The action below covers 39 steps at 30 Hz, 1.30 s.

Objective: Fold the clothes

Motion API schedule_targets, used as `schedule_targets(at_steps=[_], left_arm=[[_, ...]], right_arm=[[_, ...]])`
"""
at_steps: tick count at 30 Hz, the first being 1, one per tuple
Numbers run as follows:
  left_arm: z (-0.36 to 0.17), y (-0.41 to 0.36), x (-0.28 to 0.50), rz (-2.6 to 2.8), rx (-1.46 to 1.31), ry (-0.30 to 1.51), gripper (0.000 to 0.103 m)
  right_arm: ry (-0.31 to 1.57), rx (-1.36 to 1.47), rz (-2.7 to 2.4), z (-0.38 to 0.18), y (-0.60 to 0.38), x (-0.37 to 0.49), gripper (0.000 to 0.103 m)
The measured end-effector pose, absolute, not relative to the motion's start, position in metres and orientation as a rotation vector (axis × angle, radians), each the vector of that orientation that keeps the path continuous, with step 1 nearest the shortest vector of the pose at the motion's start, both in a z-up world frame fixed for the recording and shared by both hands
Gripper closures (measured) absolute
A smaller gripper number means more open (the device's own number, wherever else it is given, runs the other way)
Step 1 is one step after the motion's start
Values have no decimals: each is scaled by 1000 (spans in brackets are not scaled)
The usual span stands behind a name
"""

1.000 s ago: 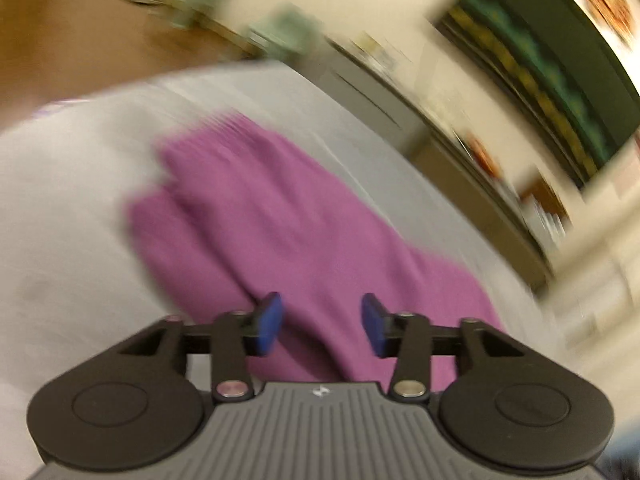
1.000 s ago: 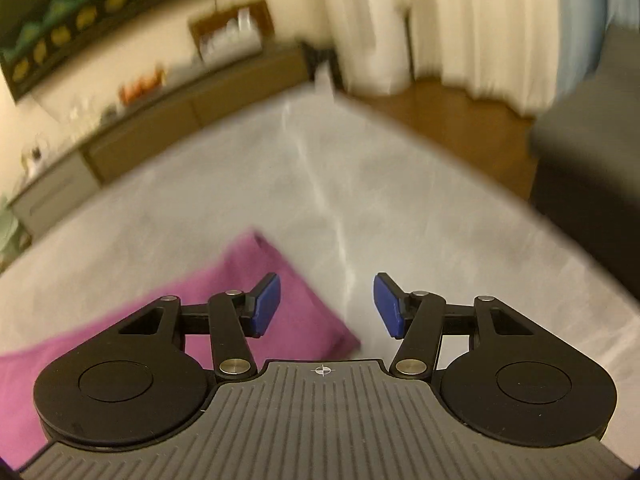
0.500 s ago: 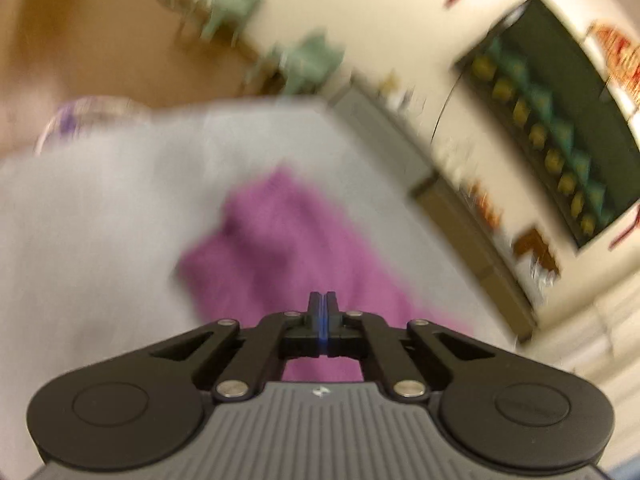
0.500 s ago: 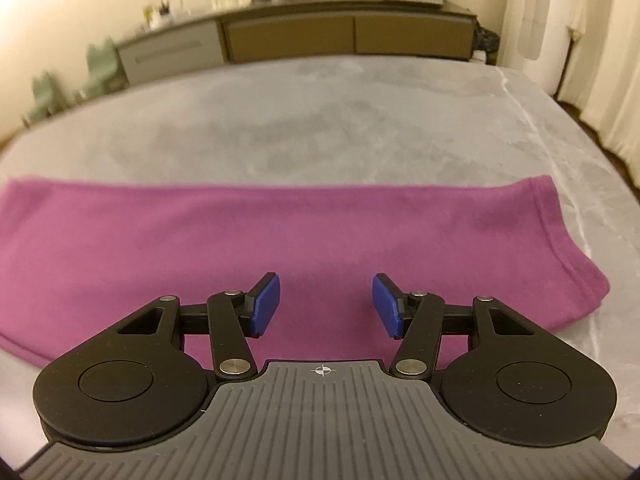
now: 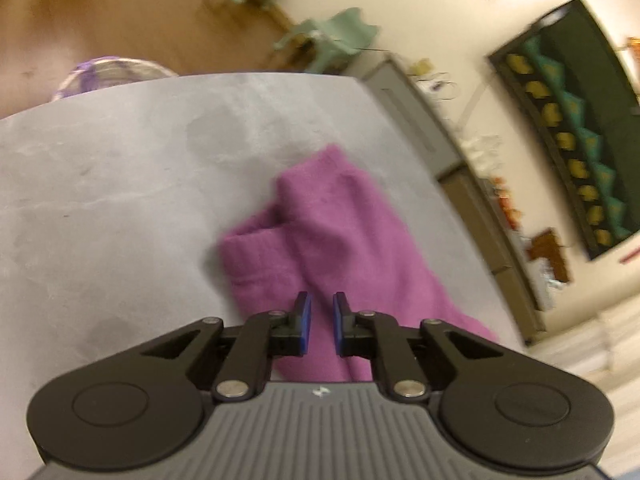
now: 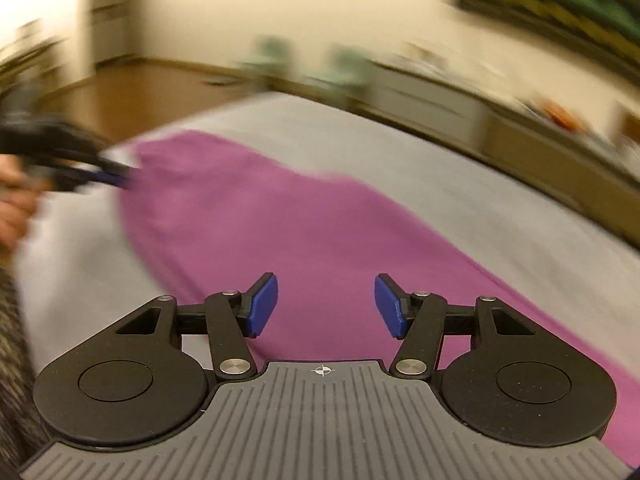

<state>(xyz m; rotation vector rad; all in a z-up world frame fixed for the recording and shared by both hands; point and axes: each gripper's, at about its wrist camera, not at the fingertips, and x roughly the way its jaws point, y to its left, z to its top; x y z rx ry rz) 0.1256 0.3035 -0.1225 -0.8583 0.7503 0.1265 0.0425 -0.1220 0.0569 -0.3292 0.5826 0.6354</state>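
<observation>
Left wrist view: the left gripper (image 5: 319, 322) points down over a purple garment (image 5: 332, 240) spread on a grey bed cover (image 5: 120, 184).
Left fingers: blue pads (image 5: 305, 320) stand a narrow gap apart, with nothing between them; purple cloth shows through the gap, below the tips.
Garment from the left: it runs from under the fingers away ahead and to the right; a folded flap lies just ahead and to the left of the pads, its far end tapering to a rounded corner.
Right wrist view: the right gripper (image 6: 326, 306) hangs above the same garment (image 6: 280, 220), which stretches in a long band from far left ahead to the near right, passing under both fingers.
Right fingers: spread wide, holding nothing; the cloth lies between and beyond them.
Other gripper seen from the right: far ahead on the left, blurred, the left gripper (image 6: 116, 178) sits at the garment's far end; whether it touches the cloth I cannot tell.
Surroundings: a low cabinet (image 5: 472, 184) along the wall beyond the bed, green chairs (image 5: 336, 36) on a wooden floor (image 5: 100, 12), a dark wall hanging (image 5: 576, 116) to the right.
Sharpness: both views are motion-blurred, the right one more so.
</observation>
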Motion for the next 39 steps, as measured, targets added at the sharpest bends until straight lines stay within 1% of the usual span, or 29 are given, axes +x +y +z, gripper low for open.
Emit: schedule_targets(at_steps=[2, 3, 5, 8, 11, 14, 15, 16, 20, 23, 26, 27, 28, 29, 31, 32, 34, 36, 39], left_arm=[[-132, 310, 127, 140, -871, 765, 93], [-135, 313, 127, 139, -880, 769, 97], [-141, 320, 127, 136, -895, 772, 99], [-142, 324, 125, 131, -903, 764, 99], [-142, 325, 126, 121, -871, 762, 99], [-143, 329, 128, 119, -879, 753, 99], [-143, 330, 128, 122, -885, 750, 99], [-143, 332, 129, 131, -891, 747, 99], [-143, 337, 129, 148, -931, 743, 99], [-142, 341, 126, 164, -952, 731, 99], [-134, 345, 120, 206, -948, 682, 100], [-127, 345, 117, 223, -929, 653, 98], [-119, 345, 111, 243, -899, 609, 97], [-109, 344, 105, 259, -866, 564, 95], [-91, 336, 96, 210, -786, 479, 93], [-86, 327, 97, 138, -755, 473, 89], [-79, 310, 102, -2, -692, 473, 89], [-84, 288, 122, -82, -625, 582, 89], [-99, 268, 145, -53, -520, 737, 88]], right_arm=[[522, -401, 734, 60, -49, 35, 37], [500, -436, 753, 58, -18, 33, 36], [492, -500, 769, 46, 28, 38, 36], [480, -596, 791, 28, 97, 47, 39], [529, -651, 786, 7, 124, 67, 51], [545, -677, 784, -2, 130, 76, 77], [541, -671, 778, -2, 129, 77, 101], [540, -656, 775, 1, 124, 77, 101], [536, -595, 762, 14, 101, 76, 102], [580, -531, 824, 21, 86, 64, 102], [619, -537, 868, 9, 92, 54, 101], [625, -529, 876, 4, 94, 55, 84], [638, -495, 898, 2, 92, 57, 73], [650, -437, 907, 7, 82, 59, 67], [670, -319, 922, 19, 60, 63, 61], [665, -249, 911, 30, 39, 61, 60], [636, -189, 850, 45, -12, 56, 52], [615, -187, 726, 52, -68, 53, 52], [679, -167, 423, 41, -183, 72, 53]])
